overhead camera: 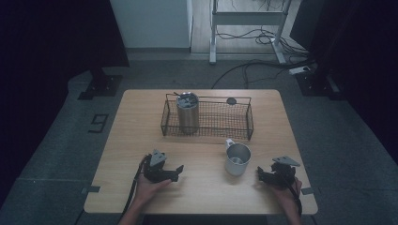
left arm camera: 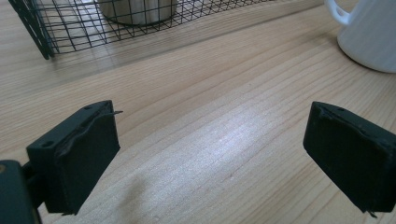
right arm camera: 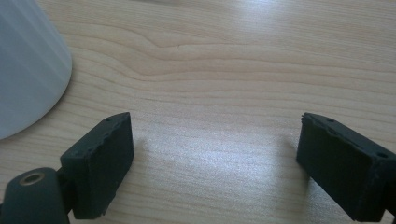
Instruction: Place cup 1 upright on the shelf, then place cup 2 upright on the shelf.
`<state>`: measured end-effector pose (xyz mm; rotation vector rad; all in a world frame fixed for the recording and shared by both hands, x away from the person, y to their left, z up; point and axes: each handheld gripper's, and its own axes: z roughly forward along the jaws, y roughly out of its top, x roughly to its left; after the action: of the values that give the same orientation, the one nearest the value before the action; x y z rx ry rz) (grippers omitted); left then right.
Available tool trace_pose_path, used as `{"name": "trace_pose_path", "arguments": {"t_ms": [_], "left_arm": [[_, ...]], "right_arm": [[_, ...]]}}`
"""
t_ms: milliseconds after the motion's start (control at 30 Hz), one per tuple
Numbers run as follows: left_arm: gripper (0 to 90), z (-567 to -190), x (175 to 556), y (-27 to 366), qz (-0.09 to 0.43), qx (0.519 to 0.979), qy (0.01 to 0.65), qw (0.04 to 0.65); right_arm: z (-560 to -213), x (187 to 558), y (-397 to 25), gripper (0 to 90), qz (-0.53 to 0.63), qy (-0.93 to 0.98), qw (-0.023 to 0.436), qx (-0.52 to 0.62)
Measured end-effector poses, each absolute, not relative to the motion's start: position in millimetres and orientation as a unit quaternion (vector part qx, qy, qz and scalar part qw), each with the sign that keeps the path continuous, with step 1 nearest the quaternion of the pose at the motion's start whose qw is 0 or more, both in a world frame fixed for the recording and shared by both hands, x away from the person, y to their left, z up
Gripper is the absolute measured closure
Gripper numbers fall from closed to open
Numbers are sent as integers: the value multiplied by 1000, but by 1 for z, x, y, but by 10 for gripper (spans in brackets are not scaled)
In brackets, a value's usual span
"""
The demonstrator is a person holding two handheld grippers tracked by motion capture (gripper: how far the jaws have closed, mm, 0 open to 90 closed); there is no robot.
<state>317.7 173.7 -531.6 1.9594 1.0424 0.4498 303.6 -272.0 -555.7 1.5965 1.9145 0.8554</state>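
Near the front edge of the light wooden table (overhead camera: 122, 154), the person's two hands rest on the top, each holding a black two-jaw gripper. The left gripper (overhead camera: 177, 171) lies left of centre, and in the left gripper view (left arm camera: 210, 158) its jaws stand wide apart with bare wood between them. The right gripper (overhead camera: 259, 174) sits close to the table's right front corner; in the right gripper view (right arm camera: 212, 158) its jaws are likewise spread, with nothing between them. A broad strip of bare tabletop lies between the two grippers, and more free wood runs along the left side.

Just beyond and between them stands the pale metal mug with a loop handle (overhead camera: 236, 158), upright on the wood, nearer the right gripper than the left and apart from both. Its mouth is open upward; what lies inside cannot be made out. In the right gripper view its wall (right arm camera: 28, 65) rises at the left edge, and in the left gripper view it (left arm camera: 373, 37) stands at upper right.

Farther back sits the black wire mesh basket (overhead camera: 234, 123), long and rectangular, near the table's far edge. In its left end a tall steel cylinder cup (overhead camera: 187, 115) stands upright, holding dark objects too small to identify. The rest of the basket looks unoccupied. A small dark round disc (overhead camera: 231, 101) lies behind the basket by the far edge.
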Motion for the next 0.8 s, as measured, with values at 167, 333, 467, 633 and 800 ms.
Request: {"name": "trace_pose_path", "arguments": {"t_ms": [167,333,467,633,800], "left_arm": [[37,-529,319,172,181,782,414,429],[37,-527,318,173,183,782,413,431],[37,-526,317,175,183,781,414,431],[38,-526,315,180,183,779,419,430],[39,-527,314,181,185,780,419,427]], "right_arm": [[-556,304,-272,107,315,703,250,586],[-555,301,-272,127,321,703,257,579],[-551,297,-271,127,337,702,256,573],[-538,292,-268,128,368,696,256,562],[-527,288,-267,127,396,690,247,553]]}}
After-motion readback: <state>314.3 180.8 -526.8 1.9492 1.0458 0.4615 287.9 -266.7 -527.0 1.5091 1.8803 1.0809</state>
